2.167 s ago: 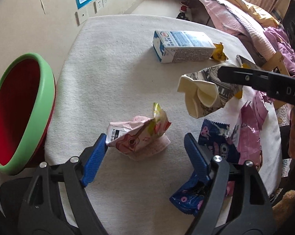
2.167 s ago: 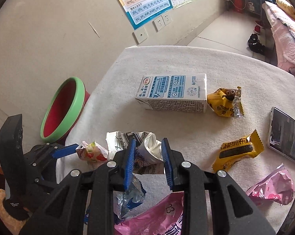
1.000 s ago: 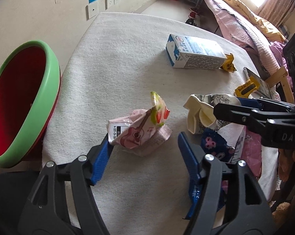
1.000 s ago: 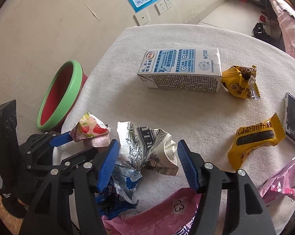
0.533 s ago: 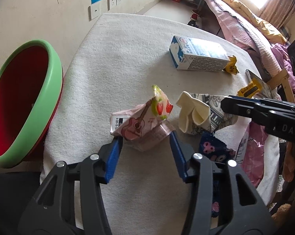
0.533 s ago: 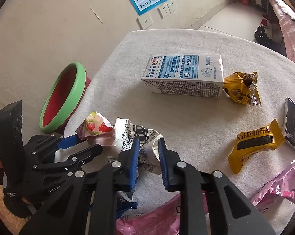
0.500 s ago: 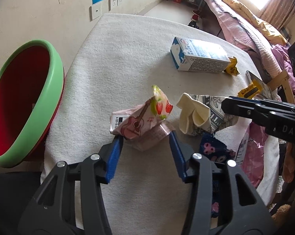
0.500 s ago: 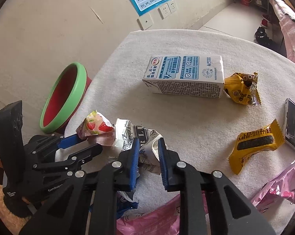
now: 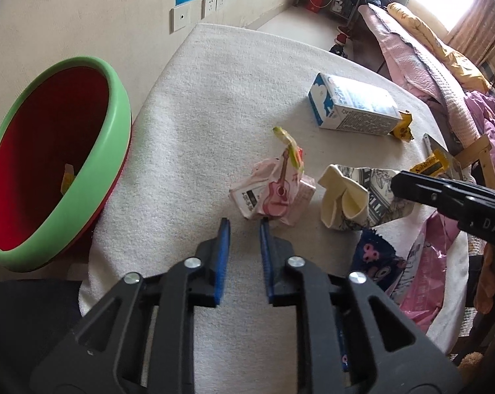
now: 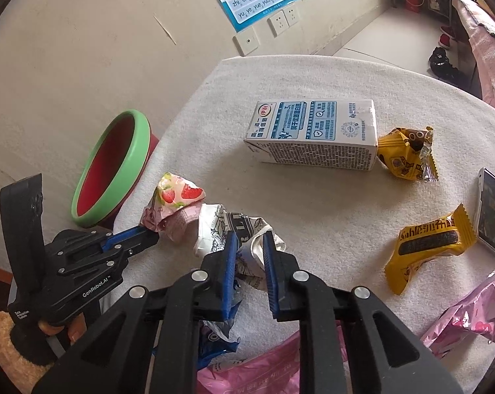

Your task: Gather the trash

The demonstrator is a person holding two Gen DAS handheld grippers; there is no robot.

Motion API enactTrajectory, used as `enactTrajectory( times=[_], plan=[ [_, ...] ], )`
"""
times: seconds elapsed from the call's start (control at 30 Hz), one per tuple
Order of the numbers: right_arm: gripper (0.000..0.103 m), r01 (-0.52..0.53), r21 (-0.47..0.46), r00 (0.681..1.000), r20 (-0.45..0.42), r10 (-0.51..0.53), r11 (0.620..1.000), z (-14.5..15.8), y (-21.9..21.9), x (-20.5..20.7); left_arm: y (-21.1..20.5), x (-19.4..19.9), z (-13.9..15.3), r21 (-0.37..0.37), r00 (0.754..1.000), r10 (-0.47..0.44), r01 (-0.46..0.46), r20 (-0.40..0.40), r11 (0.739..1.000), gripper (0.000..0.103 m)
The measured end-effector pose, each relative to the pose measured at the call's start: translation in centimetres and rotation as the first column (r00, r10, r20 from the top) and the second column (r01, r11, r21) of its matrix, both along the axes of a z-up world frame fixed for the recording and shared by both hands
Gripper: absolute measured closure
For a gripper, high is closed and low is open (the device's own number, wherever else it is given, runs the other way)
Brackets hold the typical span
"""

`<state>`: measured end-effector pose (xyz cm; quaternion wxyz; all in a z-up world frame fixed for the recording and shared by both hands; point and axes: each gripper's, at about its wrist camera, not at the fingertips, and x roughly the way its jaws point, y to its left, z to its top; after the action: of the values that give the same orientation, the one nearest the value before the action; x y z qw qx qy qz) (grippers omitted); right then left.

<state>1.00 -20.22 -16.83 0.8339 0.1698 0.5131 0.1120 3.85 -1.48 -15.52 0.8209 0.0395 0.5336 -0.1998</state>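
Note:
A crumpled pink strawberry carton (image 9: 273, 190) lies on the white-covered table (image 9: 214, 105); it also shows in the right wrist view (image 10: 175, 203). My left gripper (image 9: 242, 226) has its jaws nearly closed, with its tips at the carton's near corner. My right gripper (image 10: 250, 246) is shut on a crumpled white printed carton (image 10: 227, 233), seen in the left wrist view (image 9: 352, 197). A green-rimmed red basin (image 9: 50, 151) stands to the left off the table edge.
A blue-white milk carton (image 10: 313, 134) lies mid-table beside a yellow wrapper (image 10: 408, 157). Another yellow snack pack (image 10: 428, 246), a phone (image 10: 493, 210), pink bags (image 10: 470, 315) and a blue wrapper (image 9: 375, 259) lie on the right and near side.
My left gripper's jaws have closed from wide open around the pink carton to nearly shut at its near corner. My right gripper stays shut on the white carton.

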Motion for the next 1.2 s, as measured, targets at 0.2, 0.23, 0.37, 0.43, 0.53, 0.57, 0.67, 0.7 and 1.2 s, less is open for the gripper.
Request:
enactTrajectory(
  times=[0.2,0.23,0.37,0.43,0.53,0.57,0.67,0.7,1.2],
  plan=[
    [0.087,0.002,-0.001,1.000,-0.002,-0.002,1.000,0.0,0.0,0.1,-0.5,-0.1,1.6,-0.018,0.996,-0.027,0.028,0.083,0.999,0.042],
    [0.087,0.003,-0.001,1.000,-0.003,-0.003,1.000,0.0,0.0,0.1,-0.8,-0.1,1.8,-0.020,0.995,-0.043,0.045,0.087,0.999,0.041],
    [0.078,0.013,-0.002,1.000,-0.026,-0.013,1.000,-0.5,-0.3,0.2,-2.1,-0.2,1.8,-0.001,0.991,-0.096,0.096,0.098,0.995,0.032],
    [0.065,0.022,0.004,0.999,-0.030,-0.022,1.000,-0.6,-0.4,0.3,-2.6,0.1,1.4,0.013,0.990,-0.108,0.107,0.087,0.994,0.032],
    [0.045,0.031,0.000,0.999,-0.033,-0.031,1.000,-0.8,-0.6,0.3,-3.0,0.9,0.7,0.011,0.992,-0.110,0.110,0.065,0.994,0.032],
    [0.042,0.032,0.001,0.999,-0.042,-0.032,0.999,-1.0,-0.5,0.3,-3.3,1.3,0.4,0.017,0.992,-0.114,0.113,0.055,0.993,0.032],
    [0.039,0.027,0.009,0.997,-0.067,-0.027,1.000,-1.8,-0.5,0.5,-3.8,2.4,-0.9,0.039,0.993,-0.117,0.117,0.016,0.992,0.032],
    [0.036,0.028,0.015,0.997,-0.073,-0.026,1.000,-2.0,-0.5,0.5,-3.9,2.6,-1.2,0.040,0.993,-0.116,0.116,0.004,0.992,0.032],
    [0.079,-0.017,0.047,0.999,-0.036,0.019,0.999,-1.3,0.2,0.8,-2.4,2.2,-1.6,0.022,0.998,-0.056,0.055,0.028,0.998,0.054]
  ],
)
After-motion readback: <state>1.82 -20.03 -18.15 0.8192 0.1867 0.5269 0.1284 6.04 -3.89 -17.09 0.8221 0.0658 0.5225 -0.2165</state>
